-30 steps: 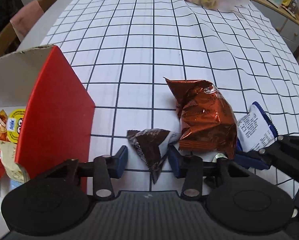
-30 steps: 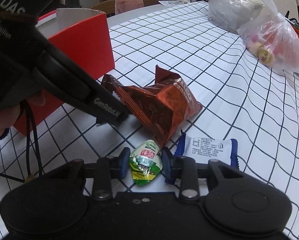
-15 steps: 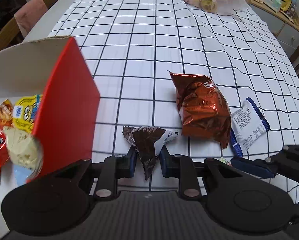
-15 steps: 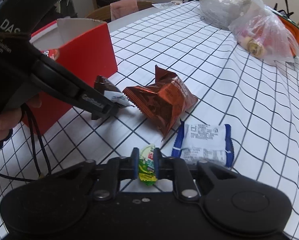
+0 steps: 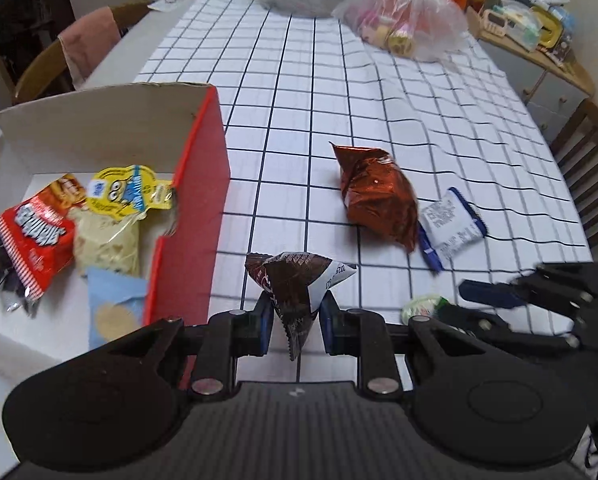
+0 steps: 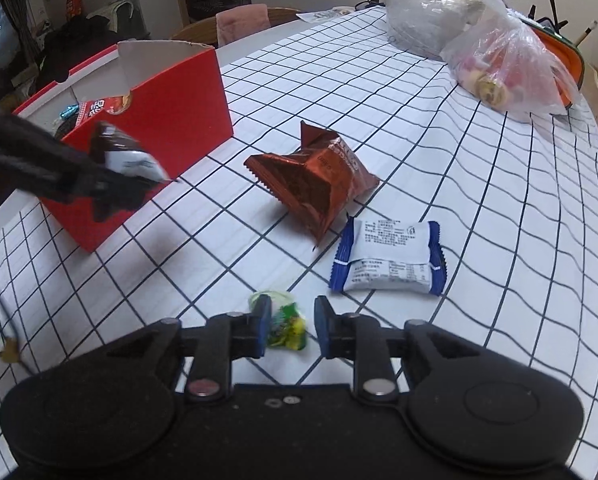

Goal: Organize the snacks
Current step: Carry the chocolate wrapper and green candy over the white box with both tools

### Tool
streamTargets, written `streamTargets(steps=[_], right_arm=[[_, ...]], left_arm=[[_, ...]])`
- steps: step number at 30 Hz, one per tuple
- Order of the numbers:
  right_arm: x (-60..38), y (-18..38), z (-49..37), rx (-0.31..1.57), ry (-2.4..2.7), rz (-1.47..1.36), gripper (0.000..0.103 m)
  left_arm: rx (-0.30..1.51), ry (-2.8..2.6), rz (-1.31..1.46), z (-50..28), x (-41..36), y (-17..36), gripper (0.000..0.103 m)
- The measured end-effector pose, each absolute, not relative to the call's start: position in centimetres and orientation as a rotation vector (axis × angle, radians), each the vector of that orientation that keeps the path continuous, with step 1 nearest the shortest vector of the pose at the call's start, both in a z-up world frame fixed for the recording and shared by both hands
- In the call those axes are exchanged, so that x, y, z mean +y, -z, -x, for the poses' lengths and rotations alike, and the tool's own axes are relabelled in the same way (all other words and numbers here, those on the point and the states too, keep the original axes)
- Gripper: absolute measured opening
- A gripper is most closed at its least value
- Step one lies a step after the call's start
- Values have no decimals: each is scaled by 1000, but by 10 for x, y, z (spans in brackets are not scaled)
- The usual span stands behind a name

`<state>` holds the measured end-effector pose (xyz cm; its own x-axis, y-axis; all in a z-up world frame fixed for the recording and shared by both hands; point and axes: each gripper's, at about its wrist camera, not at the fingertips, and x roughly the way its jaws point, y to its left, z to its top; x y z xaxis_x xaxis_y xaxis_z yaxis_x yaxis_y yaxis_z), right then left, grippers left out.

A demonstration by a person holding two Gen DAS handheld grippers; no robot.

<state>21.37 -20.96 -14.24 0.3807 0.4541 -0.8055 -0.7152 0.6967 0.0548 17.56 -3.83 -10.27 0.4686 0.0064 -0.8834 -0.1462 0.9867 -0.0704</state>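
Note:
My left gripper (image 5: 293,320) is shut on a dark brown triangular packet (image 5: 295,288), held in the air just right of the red box (image 5: 195,240). In the right wrist view that packet (image 6: 127,156) hangs at the left gripper (image 6: 111,184), in front of the box (image 6: 171,96). My right gripper (image 6: 289,326) is shut on a small green jelly cup (image 6: 287,320), low over the table. The cup (image 5: 423,306) also shows at the right gripper (image 5: 471,304). A copper foil bag (image 6: 315,184) and a white-and-blue packet (image 6: 387,256) lie on the checked cloth.
Several snack packs (image 5: 39,232) lie in the box. Two plastic bags (image 5: 403,28) stand at the table's far end. A chair with a pink cloth (image 5: 87,48) stands at the far left, a wooden chair (image 5: 591,184) at the right, a cluttered sideboard (image 5: 531,40) behind.
My left gripper shut on the brown packet and lifted it off the table toward the box. My right gripper shut on the green jelly cup and shifted slightly.

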Motion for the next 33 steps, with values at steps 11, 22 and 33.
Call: streamTargets(steps=[11, 22, 33], right_arm=[[-194, 160, -216, 936, -756, 407, 48], [-185, 164, -212, 923, -735, 458, 37], [-187, 143, -196, 901, -710, 402, 35]], left_arm=[[979, -81, 219, -100, -22, 56, 23], [946, -134, 282, -69, -6, 48, 23], [943, -131, 301, -62, 0, 53, 23]])
